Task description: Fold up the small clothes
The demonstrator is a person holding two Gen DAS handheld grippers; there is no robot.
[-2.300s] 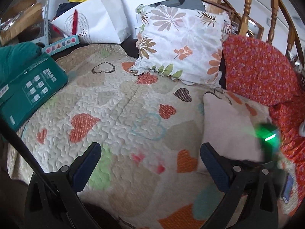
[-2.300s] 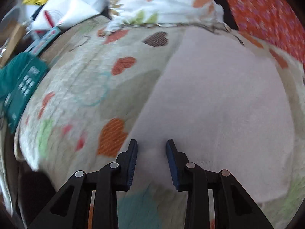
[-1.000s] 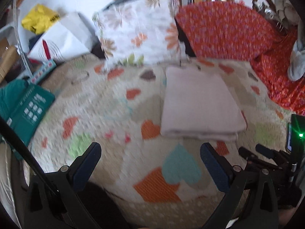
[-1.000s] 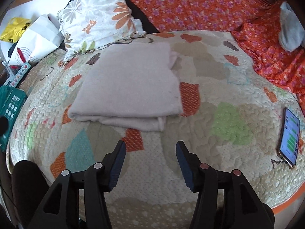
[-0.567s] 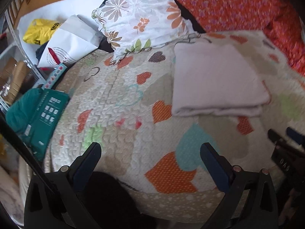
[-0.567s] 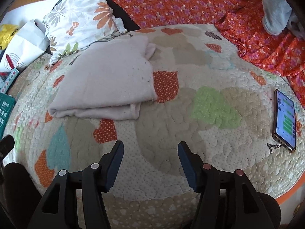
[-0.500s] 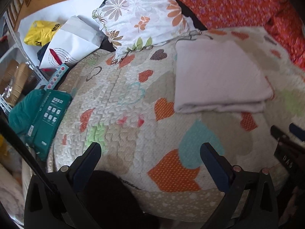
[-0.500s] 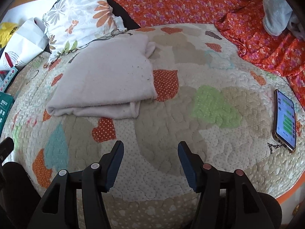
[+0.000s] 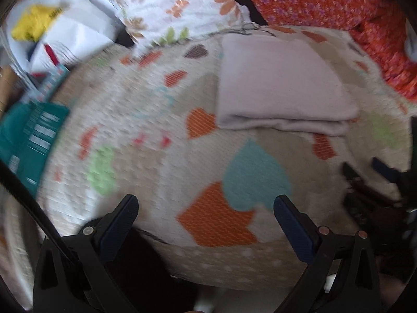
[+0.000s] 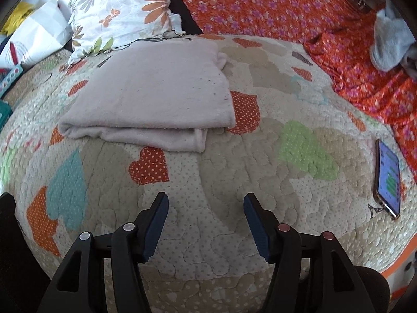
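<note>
Across the left wrist view, which is blurred, a quilt patterned with hearts fills most of the frame. On its far right half lies the folded cloth, a pale pink rectangle in stacked layers with its thick folded edge facing the camera. The left gripper hangs over the near edge of the quilt with its jaws spread wide and nothing between them, well apart from the cloth. Behind the cloth leans a flowered pillow, and beside that an orange flowered fabric. At the left edge sit a green box, a white bag and something yellow. The right gripper shows dark at the right edge, low over the quilt; its state cannot be told from this view.

From the right wrist view, the picture is sharp. The right gripper is released, its blue-padded fingers apart over bare quilt and holding nothing. The folded cloth rests ahead and to the left, flat on the quilt, with its far edge just beside the flowered pillow. A phone lies screen-up near the quilt's right edge, well apart from the cloth. The orange flowered fabric spreads along the back, and a grey garment lies on it at the far right.
</note>
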